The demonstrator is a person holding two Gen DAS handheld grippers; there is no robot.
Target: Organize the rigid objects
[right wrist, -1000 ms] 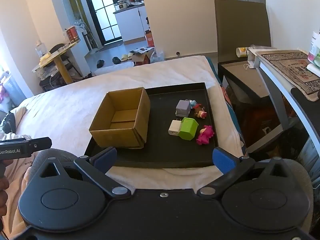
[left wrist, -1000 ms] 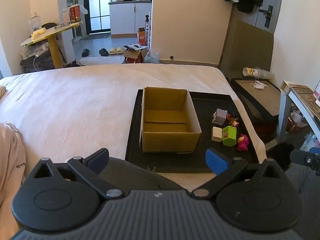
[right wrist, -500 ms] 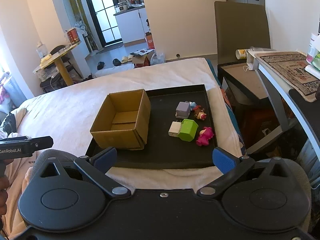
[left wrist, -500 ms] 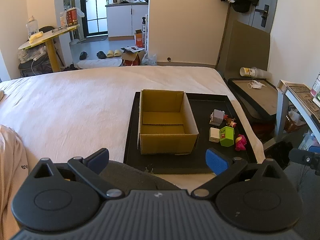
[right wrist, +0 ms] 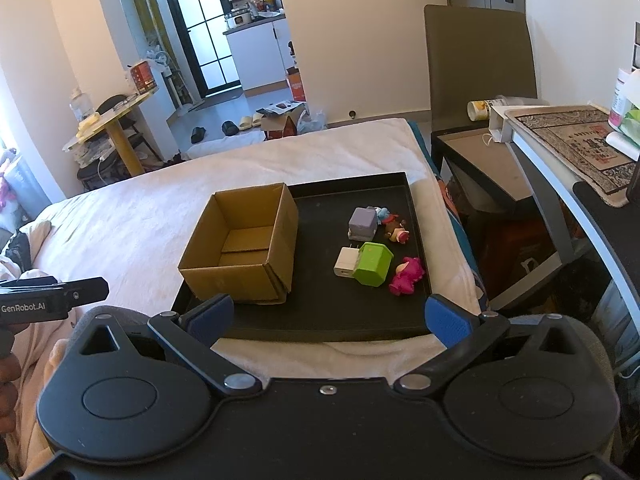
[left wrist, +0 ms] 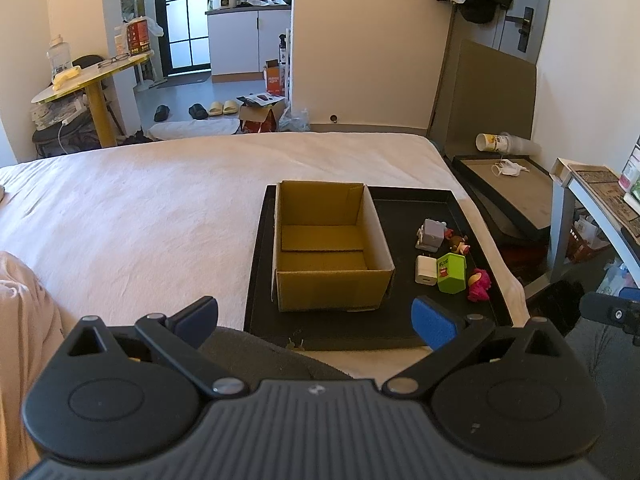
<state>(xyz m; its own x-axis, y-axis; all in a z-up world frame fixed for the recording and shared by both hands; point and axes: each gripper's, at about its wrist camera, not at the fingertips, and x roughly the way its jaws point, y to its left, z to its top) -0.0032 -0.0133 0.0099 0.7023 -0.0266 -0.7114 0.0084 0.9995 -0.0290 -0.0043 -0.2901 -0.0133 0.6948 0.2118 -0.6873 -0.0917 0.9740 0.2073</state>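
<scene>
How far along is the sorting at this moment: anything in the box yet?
Nothing done: the cardboard box on the black tray is empty. Nothing in hand: left gripper and right gripper are open. Left to do: the white charger, green block, grey block and pink toy.

Home bedroom: bed (left wrist: 160, 208), kitchenette (left wrist: 248, 28)

I see both views evenly lit by warm daylight from the far glazed door (right wrist: 208, 28), which is overexposed. The walls carry a yellowish cast. The box (right wrist: 244, 244) throws soft shadows inside and onto the dark tray (left wrist: 412, 208). Focus is sharp throughout. Fisheye bending is strong at the edges, and the corners are vignetted black.
</scene>
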